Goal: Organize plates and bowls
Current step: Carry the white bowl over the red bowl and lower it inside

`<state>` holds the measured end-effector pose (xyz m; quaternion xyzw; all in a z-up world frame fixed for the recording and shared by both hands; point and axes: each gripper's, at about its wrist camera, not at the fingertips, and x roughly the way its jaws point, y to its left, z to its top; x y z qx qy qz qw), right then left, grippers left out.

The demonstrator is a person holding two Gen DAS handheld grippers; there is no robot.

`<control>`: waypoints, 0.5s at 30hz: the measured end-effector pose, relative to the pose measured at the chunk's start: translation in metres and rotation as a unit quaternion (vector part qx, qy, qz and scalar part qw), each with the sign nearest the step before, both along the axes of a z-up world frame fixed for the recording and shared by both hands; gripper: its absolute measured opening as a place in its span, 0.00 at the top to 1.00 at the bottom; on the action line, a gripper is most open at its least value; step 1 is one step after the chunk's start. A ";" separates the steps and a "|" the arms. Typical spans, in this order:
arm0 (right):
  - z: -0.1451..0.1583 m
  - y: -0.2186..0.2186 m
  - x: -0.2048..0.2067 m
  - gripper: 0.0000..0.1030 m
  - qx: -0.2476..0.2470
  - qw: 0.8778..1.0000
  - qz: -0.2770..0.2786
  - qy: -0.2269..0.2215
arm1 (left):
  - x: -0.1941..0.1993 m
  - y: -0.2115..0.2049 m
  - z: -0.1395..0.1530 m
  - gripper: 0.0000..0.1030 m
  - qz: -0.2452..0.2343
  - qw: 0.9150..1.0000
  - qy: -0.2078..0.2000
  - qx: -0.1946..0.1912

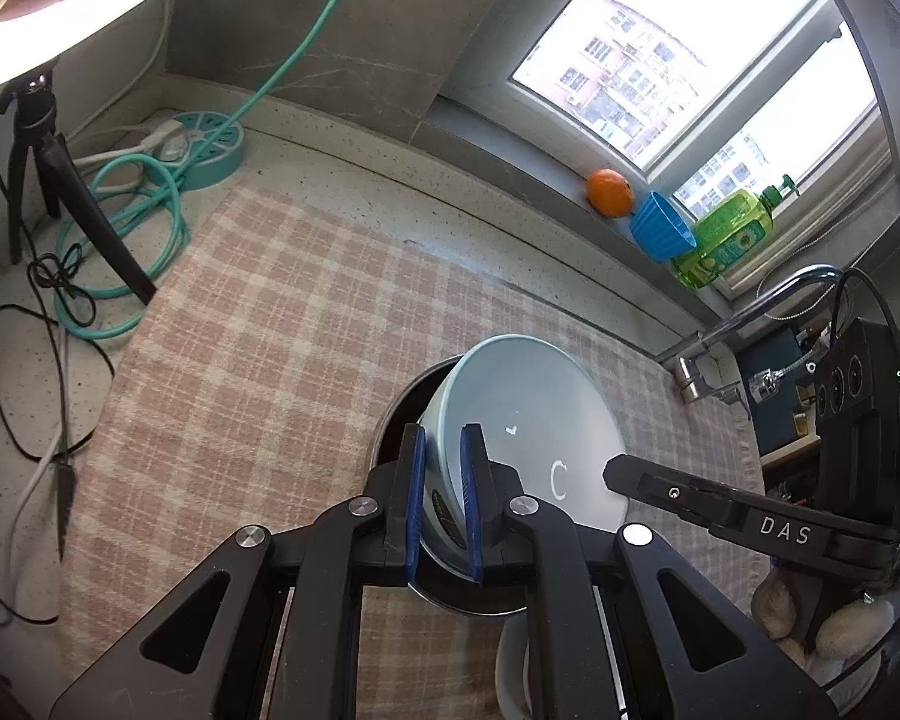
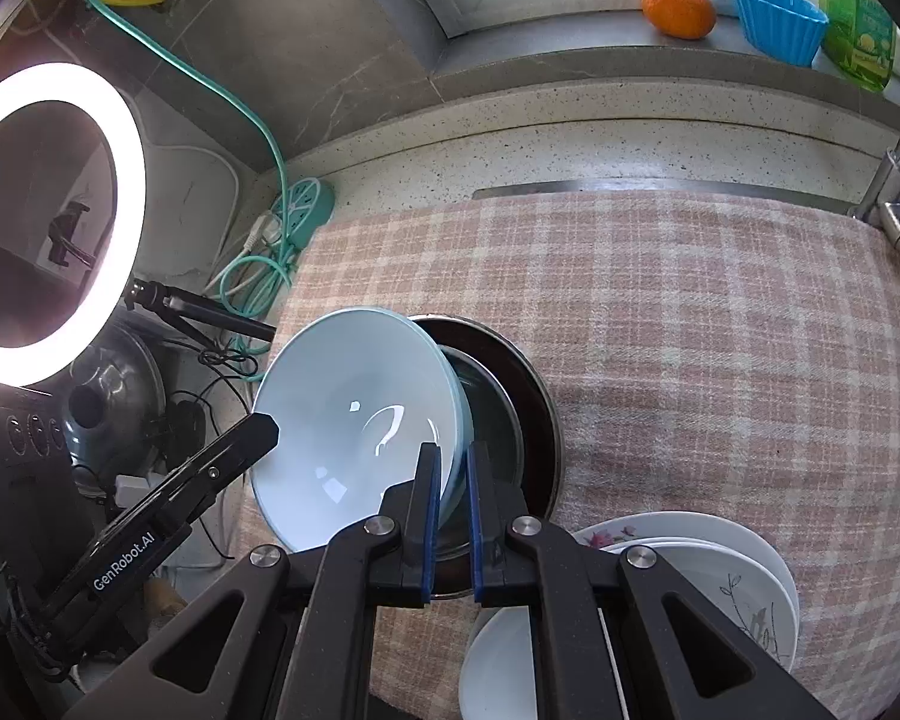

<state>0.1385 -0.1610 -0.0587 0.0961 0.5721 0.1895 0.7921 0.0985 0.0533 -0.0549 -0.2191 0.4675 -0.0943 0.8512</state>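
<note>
A: What have the two tools got?
B: Both are clamped on the same pale blue bowl (image 2: 354,426), which is tipped on edge over a dark metal pan (image 2: 510,396) on the checked cloth (image 2: 690,330) covering the table. The right tool (image 2: 453,516) pinches the rim with one pad inside the bowl and one outside; the left tool (image 1: 444,504) grips the opposite rim the same way, its pads narrow around the wall.

A: How will it handle?
B: It looks like glazed ceramic, so I'd judge it stiff, fairly heavy, slick and breakable. The rim is the only sensible hold, and a thin one.

A: Anything nearby?
B: A stack of white plates (image 2: 720,576) and a white bowl (image 2: 498,666) sit just beside the pan, near the right tool
</note>
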 end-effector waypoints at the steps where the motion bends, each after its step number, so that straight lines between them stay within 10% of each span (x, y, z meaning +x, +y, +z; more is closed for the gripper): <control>1: -0.002 0.000 0.000 0.93 -0.001 1.000 -0.001 0.001 | 0.000 -0.002 -0.001 0.90 -0.001 1.000 0.001 0.003; 15: -0.020 -0.001 0.001 0.93 -0.024 1.000 -0.001 0.010 | 0.003 -0.013 -0.014 0.90 -0.017 1.000 0.012 0.023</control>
